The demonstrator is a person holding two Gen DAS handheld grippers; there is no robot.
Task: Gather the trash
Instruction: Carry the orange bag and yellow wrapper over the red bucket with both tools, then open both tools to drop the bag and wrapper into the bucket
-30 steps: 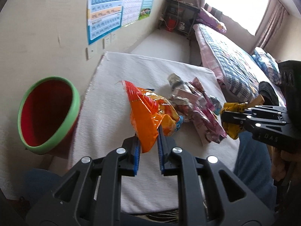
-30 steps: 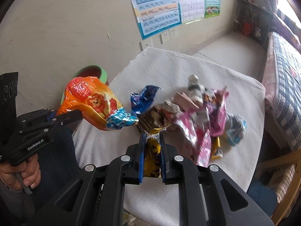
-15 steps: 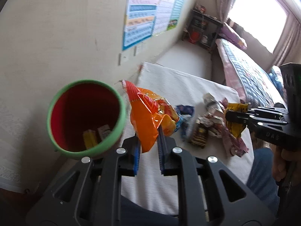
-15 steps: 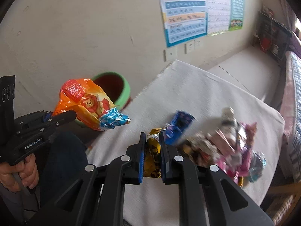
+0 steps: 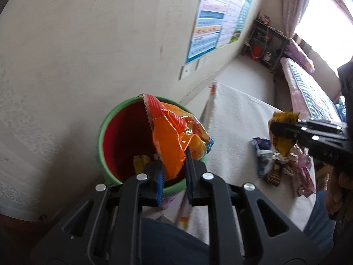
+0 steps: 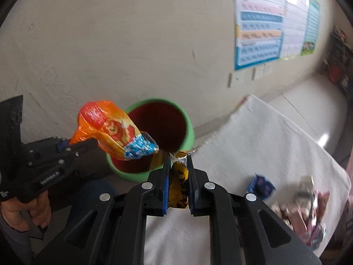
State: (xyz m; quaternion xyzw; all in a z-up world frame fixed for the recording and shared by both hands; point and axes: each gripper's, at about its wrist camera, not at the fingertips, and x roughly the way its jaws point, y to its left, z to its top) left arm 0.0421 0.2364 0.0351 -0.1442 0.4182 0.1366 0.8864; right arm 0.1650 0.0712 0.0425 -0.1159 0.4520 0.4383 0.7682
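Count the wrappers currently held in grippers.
2. An orange snack bag is clamped in the left gripper over the green-rimmed bin; a yellow wrapper is clamped in the right gripper.

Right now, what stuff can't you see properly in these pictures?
- Bottom of the green bin: left wrist view, the orange snack bag in the left tool covers it.
- Wrapper pile: right wrist view, blurred, single pieces unreadable.
- Yellow wrapper: right tool pinches it, the print is hidden.
- Wall posters: both views, lettering too small and smeared.
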